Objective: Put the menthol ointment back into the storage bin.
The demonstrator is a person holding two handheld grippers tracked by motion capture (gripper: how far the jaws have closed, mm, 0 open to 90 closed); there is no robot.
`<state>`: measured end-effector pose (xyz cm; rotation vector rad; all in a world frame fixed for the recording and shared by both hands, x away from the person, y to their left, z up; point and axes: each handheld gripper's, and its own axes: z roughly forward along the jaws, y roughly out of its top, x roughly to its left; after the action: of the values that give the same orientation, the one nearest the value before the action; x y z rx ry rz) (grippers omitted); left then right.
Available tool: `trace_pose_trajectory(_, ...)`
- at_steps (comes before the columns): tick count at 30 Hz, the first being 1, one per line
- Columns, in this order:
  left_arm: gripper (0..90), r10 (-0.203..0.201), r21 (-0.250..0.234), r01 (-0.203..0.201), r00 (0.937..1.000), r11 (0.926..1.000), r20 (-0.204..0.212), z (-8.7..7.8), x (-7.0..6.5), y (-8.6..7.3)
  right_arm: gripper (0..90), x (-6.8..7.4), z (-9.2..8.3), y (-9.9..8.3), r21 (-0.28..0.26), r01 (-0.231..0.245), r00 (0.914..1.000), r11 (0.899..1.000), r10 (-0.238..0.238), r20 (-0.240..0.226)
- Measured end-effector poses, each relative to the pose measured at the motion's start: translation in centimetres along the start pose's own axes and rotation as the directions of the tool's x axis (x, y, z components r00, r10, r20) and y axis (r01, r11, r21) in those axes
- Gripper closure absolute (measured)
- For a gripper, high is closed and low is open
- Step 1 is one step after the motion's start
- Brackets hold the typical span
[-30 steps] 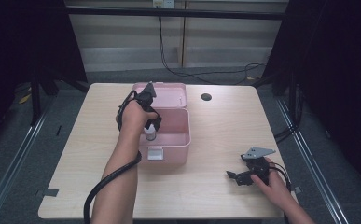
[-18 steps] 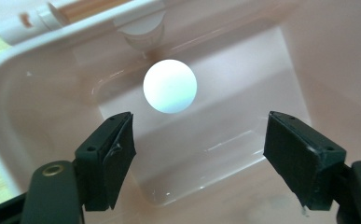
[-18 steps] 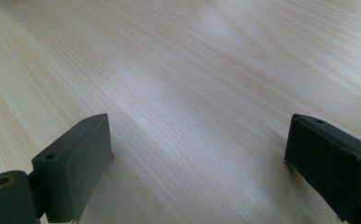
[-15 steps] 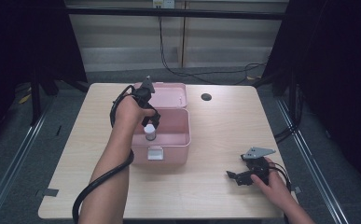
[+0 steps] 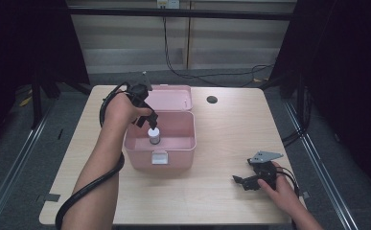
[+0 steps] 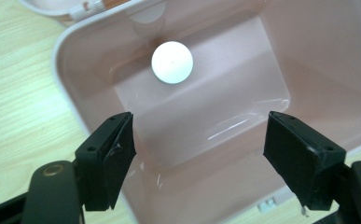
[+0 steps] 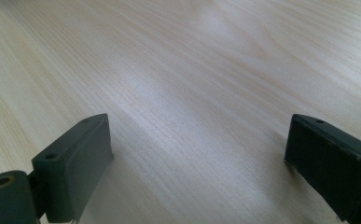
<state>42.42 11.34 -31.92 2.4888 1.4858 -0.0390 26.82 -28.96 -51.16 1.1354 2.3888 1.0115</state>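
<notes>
Two hand-held grippers, open pink box, one small bottle.

Near edge: right gripper point(image 5: 244, 182) resting low on the wooden table point(image 5: 221, 143), jaws spread wide, nothing between them, bare tabletop all around. Middle: pink storage box point(image 5: 160, 158), lid point(image 5: 168, 98) laid back, front latch point(image 5: 159, 157) facing the person. Inside, near the left rear wall, a white-capped bottle point(image 5: 153, 135) stands upright, box floor bare to its right. Above it: left gripper point(image 5: 150, 120), jaws released and apart. Far: dark round hole point(image 5: 212, 99) in the table.
</notes>
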Motion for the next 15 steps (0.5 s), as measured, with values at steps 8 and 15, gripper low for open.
trace_pose_trajectory(8,24.8,-0.025,0.019,0.025,0.9997,0.9995,0.004,-1.0,1.8,-1.6,6.8,0.0,0.0,0.0,0.000,0.000,1.0000,1.000,0.000,0.000)
trace_pose_trajectory(15,25.2,-0.054,0.009,0.054,0.9985,0.9985,-0.003,-1.6,3.2,-2.8,6.7,0.0,0.0,0.0,0.000,0.000,1.0000,1.000,0.000,0.000)
